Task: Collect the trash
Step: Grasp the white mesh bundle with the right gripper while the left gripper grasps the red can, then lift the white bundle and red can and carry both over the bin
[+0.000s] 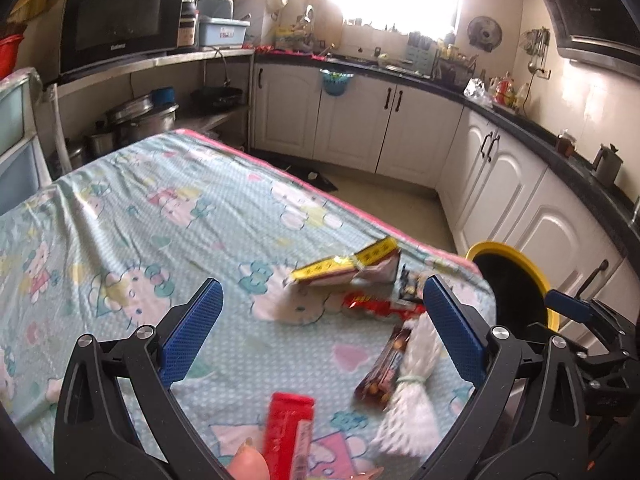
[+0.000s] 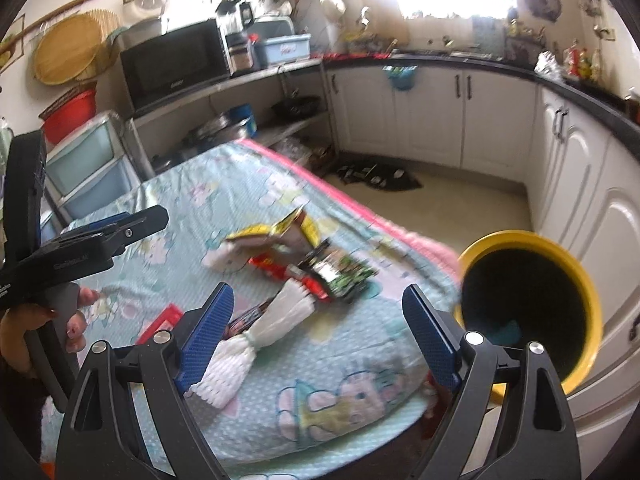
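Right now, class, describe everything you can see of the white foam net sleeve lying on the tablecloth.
The white foam net sleeve is soft mesh, cinched near its middle by a pale green band so both ends flare. It lies flat and slanted on the cartoon-print tablecloth, beside a dark brown snack wrapper, its far end reaching the red wrapper. Nothing grips it; in the right wrist view it lies between the open pads.

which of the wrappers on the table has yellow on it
The torn-open yellow wrapper, farthest up the table. The red wrapper, brown snack bar wrapper and flat red packet show none.
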Demonstrator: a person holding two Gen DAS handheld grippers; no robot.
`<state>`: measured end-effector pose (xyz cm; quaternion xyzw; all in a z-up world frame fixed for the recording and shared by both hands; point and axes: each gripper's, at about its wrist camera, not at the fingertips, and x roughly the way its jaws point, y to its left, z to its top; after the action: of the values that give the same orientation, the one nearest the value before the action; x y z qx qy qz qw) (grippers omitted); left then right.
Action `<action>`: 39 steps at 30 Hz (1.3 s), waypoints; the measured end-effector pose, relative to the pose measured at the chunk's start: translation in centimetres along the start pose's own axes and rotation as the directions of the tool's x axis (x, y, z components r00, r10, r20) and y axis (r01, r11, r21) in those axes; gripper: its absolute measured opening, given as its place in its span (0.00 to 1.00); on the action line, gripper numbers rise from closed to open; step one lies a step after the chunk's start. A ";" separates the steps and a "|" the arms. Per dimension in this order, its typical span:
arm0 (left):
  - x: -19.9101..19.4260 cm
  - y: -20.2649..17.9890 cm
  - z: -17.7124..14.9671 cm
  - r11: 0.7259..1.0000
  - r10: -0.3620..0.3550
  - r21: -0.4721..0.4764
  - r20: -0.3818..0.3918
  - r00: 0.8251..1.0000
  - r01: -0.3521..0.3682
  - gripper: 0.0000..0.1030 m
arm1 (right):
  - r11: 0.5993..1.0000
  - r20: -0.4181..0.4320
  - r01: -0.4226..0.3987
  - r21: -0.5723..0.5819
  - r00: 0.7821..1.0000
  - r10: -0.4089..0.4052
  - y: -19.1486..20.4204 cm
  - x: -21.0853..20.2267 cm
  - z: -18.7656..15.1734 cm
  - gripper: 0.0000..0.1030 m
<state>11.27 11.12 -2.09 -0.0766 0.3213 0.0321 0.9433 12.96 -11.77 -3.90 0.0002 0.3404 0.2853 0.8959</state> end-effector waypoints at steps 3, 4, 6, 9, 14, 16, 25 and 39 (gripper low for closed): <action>0.4 0.8 -0.8 1.000 -0.010 -0.016 -0.031 0.999 0.010 0.90 | 1.000 -0.038 -0.019 -0.001 0.999 0.019 0.7 1.4 -0.4 0.81; 0.5 1.1 -1.2 1.000 -0.010 -0.015 -0.039 0.999 0.009 0.90 | 1.000 -0.049 -0.029 0.001 0.998 0.029 0.9 1.9 -0.4 0.81; 0.8 1.5 -1.8 1.000 -0.011 -0.016 -0.061 0.998 0.010 0.90 | 0.999 -0.079 -0.040 0.008 0.996 0.040 1.2 3.0 -0.6 0.81; 1.4 1.9 -2.9 0.999 -0.036 -0.037 -0.099 0.994 0.032 0.90 | 0.998 -0.110 -0.050 0.027 0.993 0.053 1.2 4.4 -0.8 0.77; 2.3 2.4 -4.7 0.997 -0.067 -0.049 -0.157 0.985 0.060 0.88 | 0.993 -0.163 -0.066 0.097 0.983 0.082 0.7 6.8 -0.9 0.72; 2.6 2.5 -5.3 0.996 -0.076 -0.057 -0.179 0.981 0.067 0.84 | 0.989 -0.175 -0.077 0.128 0.980 0.099 0.4 7.6 -0.9 0.69; 3.8 2.6 -7.1 0.996 -0.088 -0.051 -0.256 0.963 0.078 0.67 | 0.962 -0.224 -0.114 0.249 0.959 0.172 -1.1 9.7 -1.4 0.32; 4.2 3.2 -7.7 0.996 -0.082 -0.044 -0.307 0.948 0.072 0.27 | 0.967 -0.155 -0.158 0.199 0.970 0.190 -1.6 5.4 -1.5 0.15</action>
<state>9.65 13.06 -11.11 -0.1082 0.4611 -0.0117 0.8807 16.14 -10.63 -8.66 0.0887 0.4403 0.3291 0.8307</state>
